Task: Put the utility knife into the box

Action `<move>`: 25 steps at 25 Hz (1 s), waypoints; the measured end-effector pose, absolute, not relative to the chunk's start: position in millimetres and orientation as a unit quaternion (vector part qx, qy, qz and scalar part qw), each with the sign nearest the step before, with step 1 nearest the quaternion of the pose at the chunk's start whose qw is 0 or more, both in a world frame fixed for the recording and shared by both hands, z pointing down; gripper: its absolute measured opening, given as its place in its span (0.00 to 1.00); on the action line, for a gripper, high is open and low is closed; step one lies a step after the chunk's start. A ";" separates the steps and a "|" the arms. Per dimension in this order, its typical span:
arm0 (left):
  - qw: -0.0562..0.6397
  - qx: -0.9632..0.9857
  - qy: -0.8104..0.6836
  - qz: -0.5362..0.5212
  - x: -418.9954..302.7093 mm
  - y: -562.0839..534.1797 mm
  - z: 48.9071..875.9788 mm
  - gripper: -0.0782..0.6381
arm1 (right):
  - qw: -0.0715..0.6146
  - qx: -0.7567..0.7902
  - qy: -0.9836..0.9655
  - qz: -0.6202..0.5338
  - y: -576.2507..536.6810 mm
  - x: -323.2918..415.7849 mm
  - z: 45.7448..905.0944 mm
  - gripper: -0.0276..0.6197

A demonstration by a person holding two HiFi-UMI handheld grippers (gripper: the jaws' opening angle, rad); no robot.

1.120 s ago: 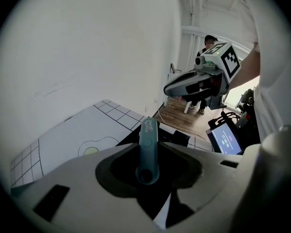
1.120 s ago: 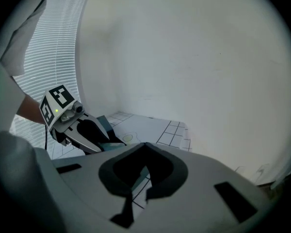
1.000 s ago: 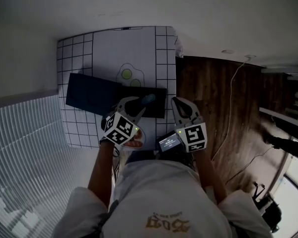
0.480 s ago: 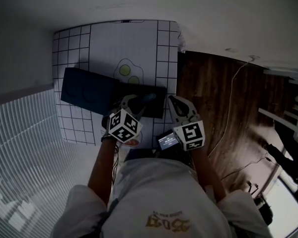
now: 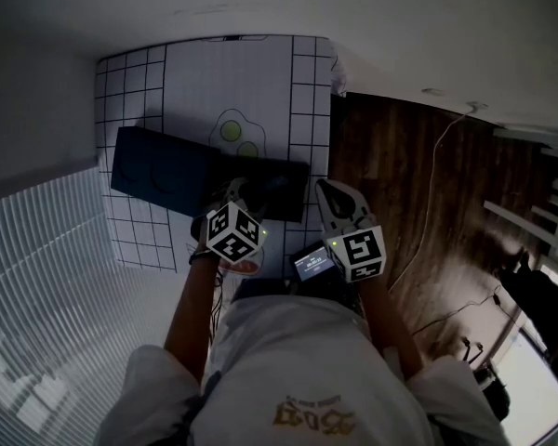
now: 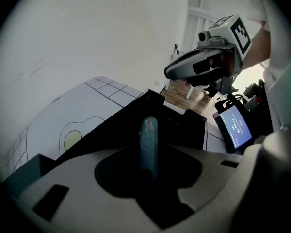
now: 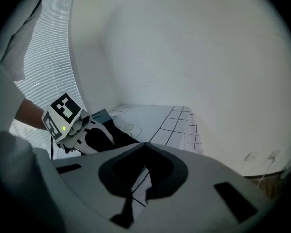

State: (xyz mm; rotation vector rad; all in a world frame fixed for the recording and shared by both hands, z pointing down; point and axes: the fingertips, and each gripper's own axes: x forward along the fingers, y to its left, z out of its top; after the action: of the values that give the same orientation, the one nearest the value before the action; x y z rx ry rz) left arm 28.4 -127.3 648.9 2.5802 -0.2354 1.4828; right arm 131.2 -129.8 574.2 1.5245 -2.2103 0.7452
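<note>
L tool (image 5: pixel 239 191) grips the knife (image 6: pixel 149 136), tip toward 12 o'clock, over the black box (image 5: pixel 284 177) on the desk (image 5: pixel 260 82). R tool (image 7: pixel 144 144) is closed and empty at the box's 3 o'clock. Lower slowly w/ the knife level and clear of the walls, then release.
</note>
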 end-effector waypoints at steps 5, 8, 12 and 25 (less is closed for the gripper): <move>0.088 0.864 -0.083 0.489 28.4 -127.2 648.6 0.31 | 0.163 0.538 -0.781 0.271 -128.0 127.3 573.0 0.05; 0.097 0.865 -0.084 0.485 27.0 -126.6 647.5 0.31 | 0.159 0.535 -0.784 0.270 -129.7 123.4 570.8 0.05; 0.102 0.865 -0.079 0.486 26.1 -124.9 646.7 0.31 | 0.159 0.536 -0.784 0.269 -128.9 121.0 567.8 0.05; 0.131 0.887 -0.111 0.429 20.2 -127.9 612.9 0.22 | 0.155 0.555 -0.778 0.249 -116.3 111.3 545.5 0.05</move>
State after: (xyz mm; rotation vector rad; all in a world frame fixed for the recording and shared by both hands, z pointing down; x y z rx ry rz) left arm 20.2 -127.9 612.9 2.5761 -0.3219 1.2461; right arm 111.3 -116.3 545.5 1.5908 -2.2297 0.7122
